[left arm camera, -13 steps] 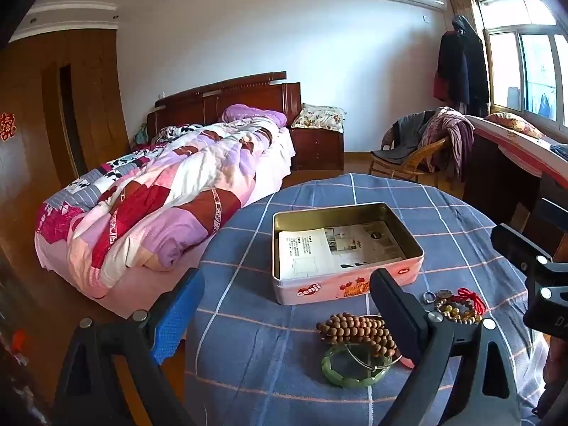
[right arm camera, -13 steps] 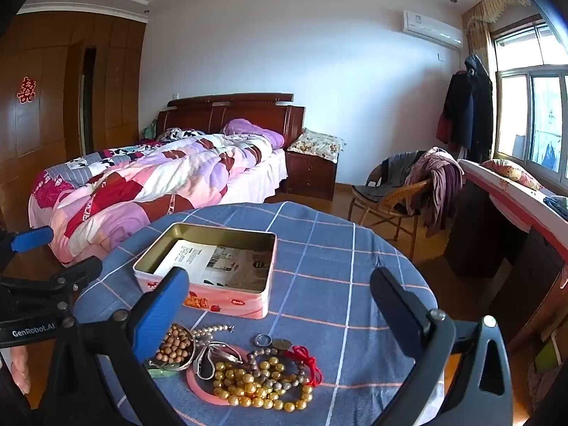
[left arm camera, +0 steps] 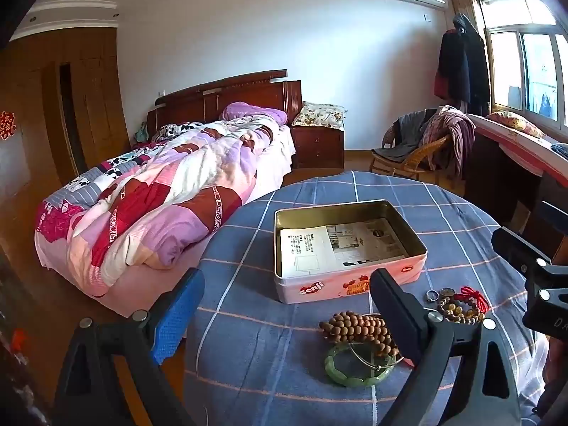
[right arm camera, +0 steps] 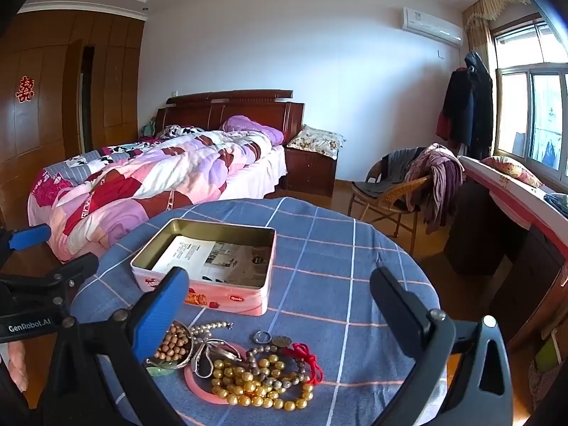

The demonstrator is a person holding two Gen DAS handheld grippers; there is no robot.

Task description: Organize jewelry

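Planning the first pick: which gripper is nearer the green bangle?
Left. The left gripper hovers open just above the green bangle; the right gripper sits farther right, over gold beads.

left hand-held gripper wide open, right hand-held gripper wide open

Two wrist cameras, side by side at the near edge of the round table.

From the left wrist we look forward and slightly down along the left gripper, near the table's near-left edge, facing the open tin and the bed beyond. From the right wrist we look the same way along the right gripper, placed further right, so the tin sits left of centre. Both views share the tin, the jewelry pile at the near edge, the bed and the window wall; each catches the other gripper at its side.
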